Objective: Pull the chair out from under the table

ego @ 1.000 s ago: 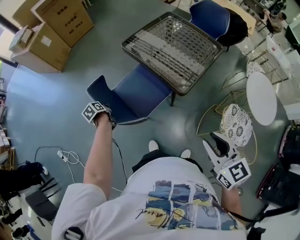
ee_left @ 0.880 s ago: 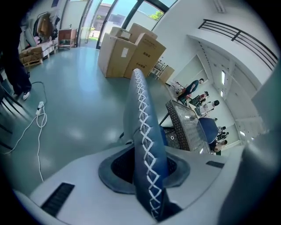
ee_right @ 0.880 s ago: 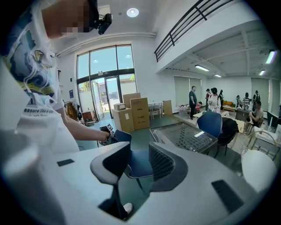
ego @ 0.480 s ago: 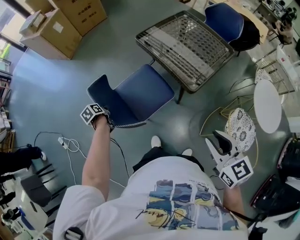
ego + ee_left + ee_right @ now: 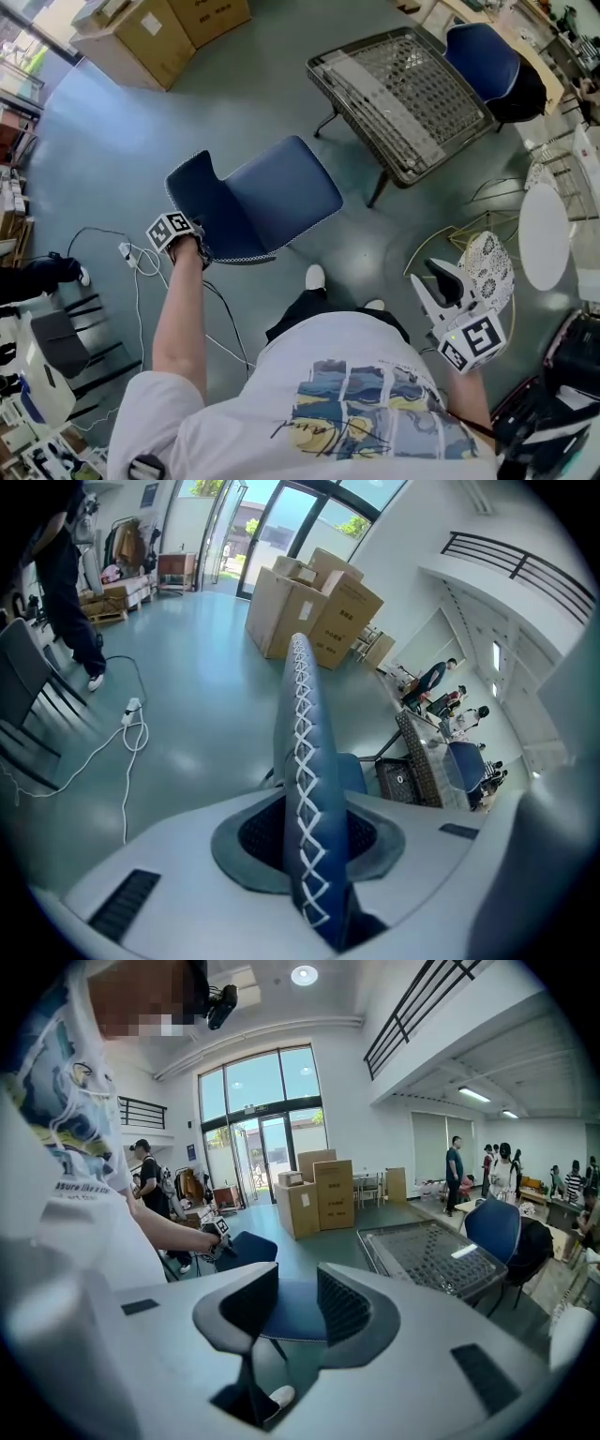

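Observation:
The blue chair point(image 5: 272, 192) stands on the grey floor, apart from the mesh-topped table point(image 5: 403, 89) at the upper right. My left gripper point(image 5: 195, 246) is shut on the lower edge of its backrest point(image 5: 192, 197). In the left gripper view the backrest's white cross-stitched rim point(image 5: 302, 761) runs up between the pads. My right gripper point(image 5: 439, 281) hangs open and empty at the lower right, near my hip. Through its parted jaws the right gripper view shows the chair seat point(image 5: 292, 1309), and further right the table point(image 5: 431, 1255).
Cardboard boxes point(image 5: 169, 23) stand at the far left. A white cable with a power strip point(image 5: 131, 255) lies on the floor by my left arm. A second blue chair point(image 5: 492, 61), a round white table point(image 5: 548, 234) and a patterned stool point(image 5: 489, 267) are at the right.
The chair has slid out from under the table towards the left, and a strip of floor now shows between them. My left gripper went with it. The right gripper has barely shifted.

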`<state>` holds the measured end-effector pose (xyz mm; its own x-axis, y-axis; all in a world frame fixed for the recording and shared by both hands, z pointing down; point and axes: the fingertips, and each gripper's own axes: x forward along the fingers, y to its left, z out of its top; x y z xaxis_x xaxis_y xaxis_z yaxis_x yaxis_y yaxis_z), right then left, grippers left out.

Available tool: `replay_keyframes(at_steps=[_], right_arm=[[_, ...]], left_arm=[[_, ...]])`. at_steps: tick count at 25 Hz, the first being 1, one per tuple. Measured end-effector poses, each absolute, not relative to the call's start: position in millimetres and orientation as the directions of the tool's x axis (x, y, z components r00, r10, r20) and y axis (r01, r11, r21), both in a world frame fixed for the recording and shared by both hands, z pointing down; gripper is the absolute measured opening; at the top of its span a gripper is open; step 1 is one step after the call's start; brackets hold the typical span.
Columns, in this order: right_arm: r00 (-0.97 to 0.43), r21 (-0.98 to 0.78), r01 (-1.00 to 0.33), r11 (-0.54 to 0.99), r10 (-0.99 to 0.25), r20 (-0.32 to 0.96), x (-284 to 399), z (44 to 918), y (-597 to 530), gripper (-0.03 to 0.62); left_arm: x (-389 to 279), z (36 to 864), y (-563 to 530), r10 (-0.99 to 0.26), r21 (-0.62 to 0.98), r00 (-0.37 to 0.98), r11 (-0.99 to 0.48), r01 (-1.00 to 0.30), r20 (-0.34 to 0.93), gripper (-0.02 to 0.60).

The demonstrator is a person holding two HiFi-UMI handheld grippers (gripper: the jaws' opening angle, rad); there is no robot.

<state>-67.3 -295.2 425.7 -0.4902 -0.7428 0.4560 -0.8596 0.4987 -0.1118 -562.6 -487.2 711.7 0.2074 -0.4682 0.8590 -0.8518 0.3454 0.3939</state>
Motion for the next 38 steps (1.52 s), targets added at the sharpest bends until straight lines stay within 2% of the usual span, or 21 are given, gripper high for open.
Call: replay_keyframes(at_steps=[8, 13, 17, 20, 22, 27, 30, 32, 38], right_arm=[[-0.517, -0.104, -0.841, 0.532, -0.731, 0.444, -66.2, 423.4, -295.3, 0.124], [-0.54, -0.081, -0.82, 0.566, -0.722, 0.433, -57.0, 422.9, -287.0, 0.124], [-0.576, -0.075, -0.795, 0.602, -0.712, 0.402, -37.5, 422.1, -275.0, 0.124], [-0.617, -0.068, -0.759, 0.647, -0.682, 0.393, -17.0, 422.1, -263.4, 0.124], [-0.648, -0.057, -0.725, 0.686, -0.653, 0.391, -1.9, 421.9, -254.6, 0.124], [-0.745, -0.058, -0.612, 0.789, -0.55, 0.377, 31.6, 425.4, -225.8, 0.123], [-0.8, -0.067, -0.527, 0.847, -0.467, 0.377, 45.3, 431.6, -202.7, 0.097], [-0.832, -0.077, -0.463, 0.883, -0.403, 0.38, 48.8, 435.2, -183.1, 0.055], [-0.89, -0.155, -0.346, 0.925, -0.272, 0.365, 32.1, 438.8, -133.8, 0.031]], left_arm=[[-580.0, 712.6, -468.9, -0.433, 0.307, 0.148, 0.324, -0.895, 0.889, 0.115], [-591.8, 693.7, -464.1, -0.446, 0.188, 0.042, 0.289, -0.939, 0.894, 0.158], [-594.3, 647.3, -448.9, -0.547, 0.071, -0.104, 0.289, -0.955, 0.831, 0.16], [-578.1, 587.7, -424.5, -0.68, 0.008, -0.202, 0.292, -0.957, 0.705, 0.16], [-550.5, 549.2, -399.0, -0.76, 0.003, -0.211, 0.27, -0.963, 0.615, 0.16], [-438.0, 476.9, -312.0, -0.899, 0.084, -0.076, 0.123, -0.989, 0.431, 0.155], [-355.7, 450.5, -251.0, -0.926, 0.123, 0.046, 0.0, -0.992, 0.374, 0.063], [-305.3, 441.3, -208.5, -0.923, 0.139, 0.125, -0.079, -0.987, 0.363, 0.012], [-183.4, 430.6, -102.9, -0.841, 0.067, 0.332, -0.336, -0.939, 0.428, 0.009]])
